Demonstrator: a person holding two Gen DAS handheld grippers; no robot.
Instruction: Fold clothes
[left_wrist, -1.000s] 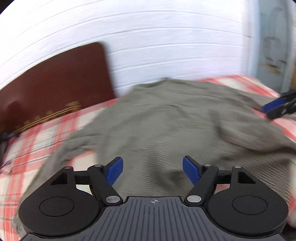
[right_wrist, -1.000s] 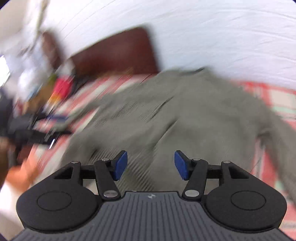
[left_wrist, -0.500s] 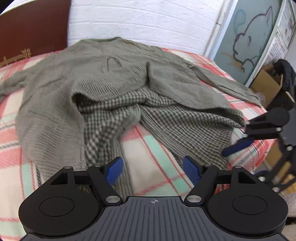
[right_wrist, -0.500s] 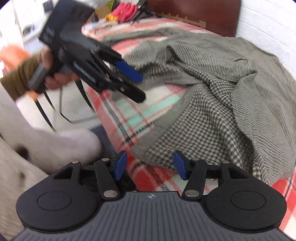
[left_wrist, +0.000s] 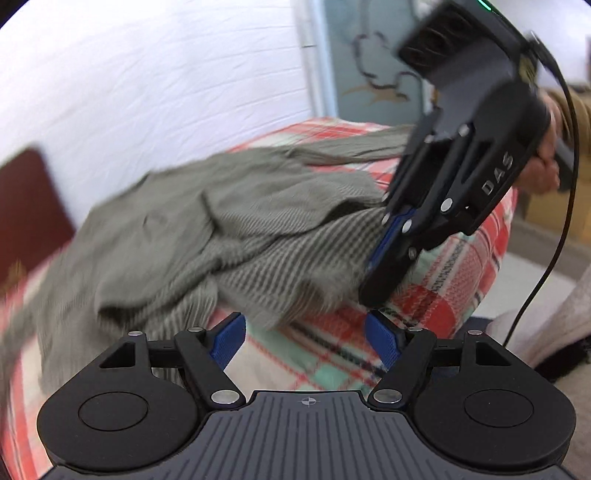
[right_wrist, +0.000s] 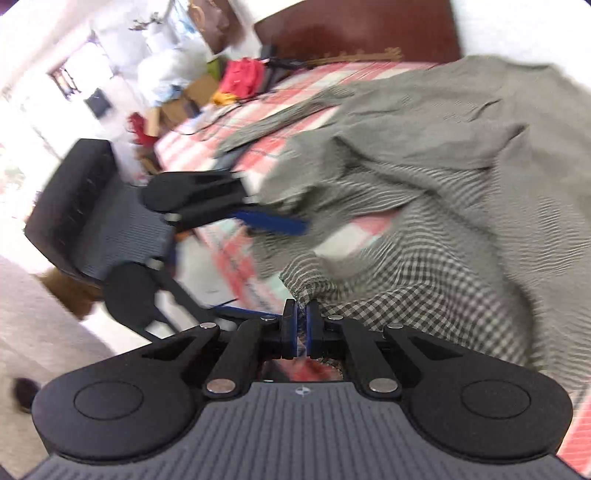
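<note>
My right gripper (right_wrist: 301, 325) has its blue fingers (right_wrist: 289, 328) pinched together on the hem corner of the grey-green checked shirt (right_wrist: 424, 192), a small fold of the cloth caught between the pads. From my left wrist view the same right gripper (left_wrist: 384, 273) comes down from the upper right, its fingers meeting the shirt (left_wrist: 207, 229) at the near right edge of the garment, with a person's hand (left_wrist: 545, 158) on its handle. My left gripper (left_wrist: 304, 341) stands wide, blue fingers (left_wrist: 227, 341) well apart with nothing between them, above the bare checked blanket just in front of the shirt's hem. In the right wrist view the left gripper (right_wrist: 269, 229) reaches in from the left, one blue finger lying close to the rumpled left part of the hem; whether it touches the cloth I cannot tell through the blur. The shirt lies crumpled on the bed (left_wrist: 454, 269), which has a red, white and mint plaid cover, the hem towards me and the body bunched up towards the white wall (left_wrist: 155, 81). A dark red headboard (right_wrist: 354, 33) stands at the far end of the bed.
</note>
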